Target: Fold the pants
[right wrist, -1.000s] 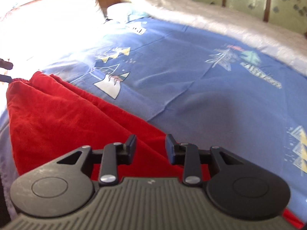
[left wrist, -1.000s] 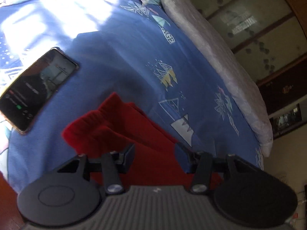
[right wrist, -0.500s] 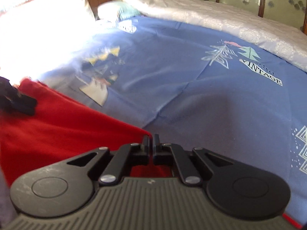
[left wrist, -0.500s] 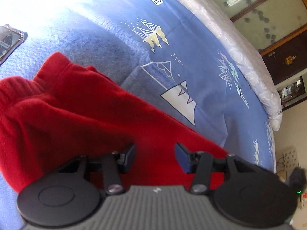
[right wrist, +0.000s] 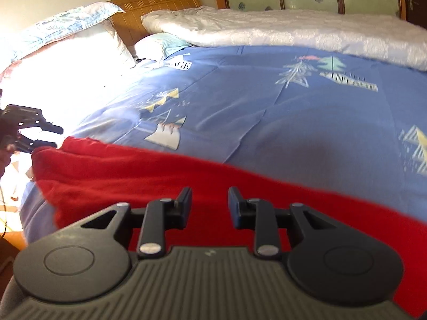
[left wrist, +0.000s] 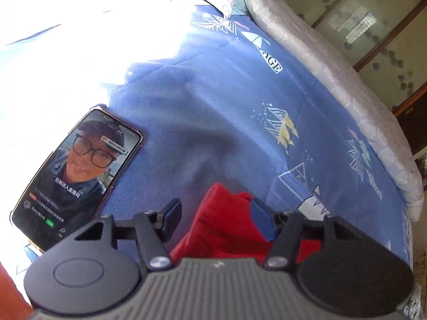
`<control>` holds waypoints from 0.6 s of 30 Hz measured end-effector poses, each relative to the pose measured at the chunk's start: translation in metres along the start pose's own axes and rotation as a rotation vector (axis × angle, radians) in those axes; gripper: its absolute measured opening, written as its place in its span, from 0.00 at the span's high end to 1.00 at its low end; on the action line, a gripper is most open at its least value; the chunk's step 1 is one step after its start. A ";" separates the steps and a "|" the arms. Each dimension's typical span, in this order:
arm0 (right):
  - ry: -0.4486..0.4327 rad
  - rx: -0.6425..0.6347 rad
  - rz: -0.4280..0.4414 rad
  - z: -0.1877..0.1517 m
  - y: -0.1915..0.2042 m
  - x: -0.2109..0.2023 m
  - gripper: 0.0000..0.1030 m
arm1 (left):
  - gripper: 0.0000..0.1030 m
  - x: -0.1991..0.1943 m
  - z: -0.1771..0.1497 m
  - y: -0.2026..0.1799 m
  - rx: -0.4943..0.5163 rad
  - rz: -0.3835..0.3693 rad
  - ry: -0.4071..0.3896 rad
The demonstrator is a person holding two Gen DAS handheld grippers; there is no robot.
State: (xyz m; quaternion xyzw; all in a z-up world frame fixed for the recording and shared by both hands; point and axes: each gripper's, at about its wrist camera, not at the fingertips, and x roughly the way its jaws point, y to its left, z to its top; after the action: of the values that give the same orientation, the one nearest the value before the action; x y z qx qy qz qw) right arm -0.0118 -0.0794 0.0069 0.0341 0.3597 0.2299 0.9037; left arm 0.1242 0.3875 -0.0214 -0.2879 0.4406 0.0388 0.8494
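One pair of red pants (right wrist: 165, 176), spread beneath and ahead of the right jaws, with an end bunched between the left jaws. One phone (left wrist: 77, 170), ahead and to the left of the left jaws. One blue printed bedsheet (right wrist: 267, 112) under everything. One white quilt (right wrist: 293, 29), far beyond the right jaws. Three pillows (right wrist: 66, 21) visible far ahead-left of the right jaws. One wooden headboard (right wrist: 157, 2) behind them. Two grippers: left gripper (left wrist: 217, 217), right gripper (right wrist: 209, 205).

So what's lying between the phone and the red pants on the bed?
Only bare blue bedsheet between the phone and the red pants, with the left gripper's dark finger over it; left wrist view.
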 end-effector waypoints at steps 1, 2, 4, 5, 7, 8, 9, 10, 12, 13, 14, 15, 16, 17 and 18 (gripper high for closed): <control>0.010 0.002 -0.005 -0.006 0.004 0.000 0.68 | 0.42 0.006 0.001 0.000 0.018 0.000 0.021; 0.022 0.005 -0.011 -0.012 0.007 0.001 0.68 | 0.42 0.012 0.001 -0.002 0.036 -0.005 0.040; 0.063 0.038 -0.016 -0.021 0.008 0.007 0.68 | 0.46 0.027 0.000 -0.011 0.084 -0.026 0.089; 0.084 0.060 -0.019 -0.025 0.007 0.011 0.68 | 0.53 0.031 -0.006 -0.019 0.136 -0.002 0.082; 0.097 0.084 -0.025 -0.029 0.005 0.015 0.69 | 0.72 0.032 -0.009 -0.034 0.241 0.058 0.050; 0.096 0.087 -0.024 -0.029 0.004 0.016 0.69 | 0.73 0.030 -0.008 -0.039 0.258 0.058 0.021; 0.098 0.092 -0.025 -0.027 0.004 0.017 0.69 | 0.73 0.024 -0.006 -0.043 0.267 0.042 -0.019; 0.098 0.096 -0.027 -0.026 0.002 0.018 0.69 | 0.73 0.018 -0.003 -0.047 0.275 0.031 -0.066; 0.101 0.104 -0.028 -0.025 0.000 0.021 0.69 | 0.73 0.014 0.007 -0.055 0.291 0.012 -0.132; 0.101 0.116 -0.025 -0.025 -0.002 0.023 0.69 | 0.73 0.022 0.010 -0.058 0.300 0.028 -0.131; 0.098 0.128 -0.024 -0.025 -0.003 0.024 0.69 | 0.73 0.033 0.010 -0.060 0.321 0.071 -0.112; 0.095 0.132 -0.025 -0.025 -0.003 0.025 0.69 | 0.72 0.049 0.008 -0.061 0.354 0.132 -0.077; 0.094 0.130 -0.028 -0.025 -0.002 0.026 0.69 | 0.69 0.067 0.005 -0.060 0.376 0.182 -0.025; 0.095 0.126 -0.032 -0.024 -0.001 0.026 0.69 | 0.65 0.079 0.001 -0.056 0.375 0.214 0.006; 0.097 0.121 -0.035 -0.024 0.000 0.026 0.69 | 0.63 0.079 -0.002 -0.054 0.368 0.214 -0.007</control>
State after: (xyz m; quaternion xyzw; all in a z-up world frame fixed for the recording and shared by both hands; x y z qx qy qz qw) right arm -0.0115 -0.0705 -0.0272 0.0713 0.4169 0.1931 0.8853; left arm 0.1883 0.3265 -0.0581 -0.0795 0.4652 0.0488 0.8803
